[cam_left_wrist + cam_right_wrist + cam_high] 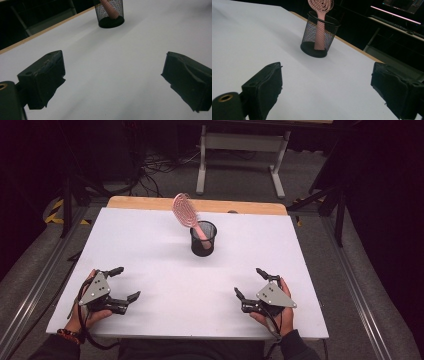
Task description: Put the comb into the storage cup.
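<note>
At the near edge of the white tabletop (150,245), the person's two hands rest low, each holding a gripper. The left gripper (125,283) sits toward the near left corner with its jaws spread wide and nothing between them; in the left gripper view the two black jaws stand far apart over bare white surface. The right gripper (249,282) sits toward the near right corner, likewise gaping wide and holding nothing, and its own view shows the same broad gap between the jaws.

Farther up the table, roughly midway between the two grippers and well apart from both, stands a black mesh pen cup (203,239), upright. A pink hairbrush (186,212) stands in it, handle down inside the mesh and its oval head leaning out over the rim toward the left and far side. Beyond the cup, a strip of wooden table edge (150,203) shows along the far side.
</note>
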Motion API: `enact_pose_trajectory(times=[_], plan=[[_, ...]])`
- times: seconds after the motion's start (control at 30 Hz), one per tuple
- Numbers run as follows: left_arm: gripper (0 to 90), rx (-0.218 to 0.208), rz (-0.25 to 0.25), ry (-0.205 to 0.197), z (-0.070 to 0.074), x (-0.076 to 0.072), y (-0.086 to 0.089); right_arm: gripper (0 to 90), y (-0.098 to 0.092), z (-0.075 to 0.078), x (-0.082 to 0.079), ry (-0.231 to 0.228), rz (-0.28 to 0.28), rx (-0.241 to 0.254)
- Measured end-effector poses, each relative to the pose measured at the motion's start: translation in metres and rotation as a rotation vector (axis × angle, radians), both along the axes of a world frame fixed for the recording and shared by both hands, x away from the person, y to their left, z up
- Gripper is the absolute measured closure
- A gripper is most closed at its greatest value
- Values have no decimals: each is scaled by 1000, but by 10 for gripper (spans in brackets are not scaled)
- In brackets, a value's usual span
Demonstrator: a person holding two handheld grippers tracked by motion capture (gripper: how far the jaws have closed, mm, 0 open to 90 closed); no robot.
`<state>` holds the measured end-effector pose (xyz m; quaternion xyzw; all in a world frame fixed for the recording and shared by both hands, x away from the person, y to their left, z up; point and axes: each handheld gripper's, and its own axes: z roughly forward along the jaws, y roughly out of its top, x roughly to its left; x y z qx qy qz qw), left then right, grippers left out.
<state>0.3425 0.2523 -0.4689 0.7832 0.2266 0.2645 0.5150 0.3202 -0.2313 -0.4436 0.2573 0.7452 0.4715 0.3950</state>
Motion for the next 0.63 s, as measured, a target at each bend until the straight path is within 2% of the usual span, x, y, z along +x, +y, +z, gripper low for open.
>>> enact_pose_trajectory(times=[0.63], plan=[[54, 10, -1, 8, -1, 1, -4, 112, -1, -1, 1, 6, -13, 3]])
